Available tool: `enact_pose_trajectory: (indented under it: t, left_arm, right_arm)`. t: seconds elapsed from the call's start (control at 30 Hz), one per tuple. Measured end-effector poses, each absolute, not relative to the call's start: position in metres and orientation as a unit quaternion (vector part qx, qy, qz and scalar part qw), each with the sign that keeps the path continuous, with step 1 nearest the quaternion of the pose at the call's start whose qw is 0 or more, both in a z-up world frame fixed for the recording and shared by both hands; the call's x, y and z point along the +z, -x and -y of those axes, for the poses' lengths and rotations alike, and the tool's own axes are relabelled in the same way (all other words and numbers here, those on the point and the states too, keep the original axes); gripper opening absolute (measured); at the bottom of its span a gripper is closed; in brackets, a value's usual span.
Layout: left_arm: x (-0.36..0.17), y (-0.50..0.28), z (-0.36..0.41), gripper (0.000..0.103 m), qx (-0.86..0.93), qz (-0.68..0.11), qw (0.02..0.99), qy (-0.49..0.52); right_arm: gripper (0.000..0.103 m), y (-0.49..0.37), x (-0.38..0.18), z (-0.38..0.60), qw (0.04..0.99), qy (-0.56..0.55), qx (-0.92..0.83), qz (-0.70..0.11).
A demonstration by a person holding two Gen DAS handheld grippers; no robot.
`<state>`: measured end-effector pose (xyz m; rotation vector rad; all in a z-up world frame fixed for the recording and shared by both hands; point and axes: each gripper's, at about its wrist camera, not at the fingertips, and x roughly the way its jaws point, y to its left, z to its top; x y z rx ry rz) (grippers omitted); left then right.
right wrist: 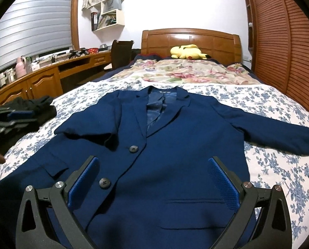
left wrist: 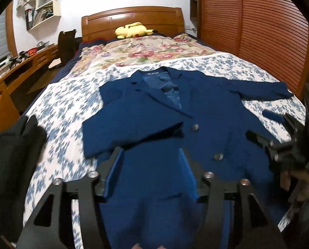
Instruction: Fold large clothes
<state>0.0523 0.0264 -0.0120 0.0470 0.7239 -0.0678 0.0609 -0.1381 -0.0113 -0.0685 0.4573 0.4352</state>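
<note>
Left gripper (left wrist: 152, 159): jaws spread, nothing pinched; it hovers over the lower front of the navy blazer (left wrist: 175, 114), on the side whose sleeve is already folded in.
Right gripper (right wrist: 154, 178): jaws spread wide, nothing between the blue pads (right wrist: 222, 182); it hangs over the blazer's lower front, its pads flanking the lower button and the flap pocket.
Blazer, place: flat and face up on the bed's blue-flowered sheet (right wrist: 268, 166), collar towards the headboard (right wrist: 191, 39), hem towards the grippers.
Step in hand: by my reading, the first sleeve fold is done. The folded sleeve (right wrist: 86, 132) lies across the chest beside the upper button; the other sleeve (right wrist: 278, 132) is stretched out sideways from the blazer.
Next move calls for: probably the right gripper travelling out to that stretched sleeve's cuff end, pinching the cloth, and carrying it across the chest without dragging the body askew.
Count, grippers: two, both empty.
Count, blazers: one.
Count, sleeves: two, one folded in, one out.
Count, front buttons: two, the upper button (right wrist: 133, 149) and the lower button (right wrist: 105, 183).
Count, pocket flaps seen: two.
Beyond the blazer: one yellow plush toy (right wrist: 187, 51) by the headboard; one dark pile of clothes (right wrist: 23, 114) off the folded-sleeve side.
</note>
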Motion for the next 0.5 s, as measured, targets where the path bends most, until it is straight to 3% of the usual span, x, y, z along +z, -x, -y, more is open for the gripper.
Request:
enact_pose_trajectory:
  t: [0.5]
  left_arm:
    - [-0.022,0.001,-0.073,0.064,0.018,-0.332,0.943,0.021]
  right_arm:
    - [0.103,-0.071,-0.014,0.125,0.937,0.047,0.256,-0.234]
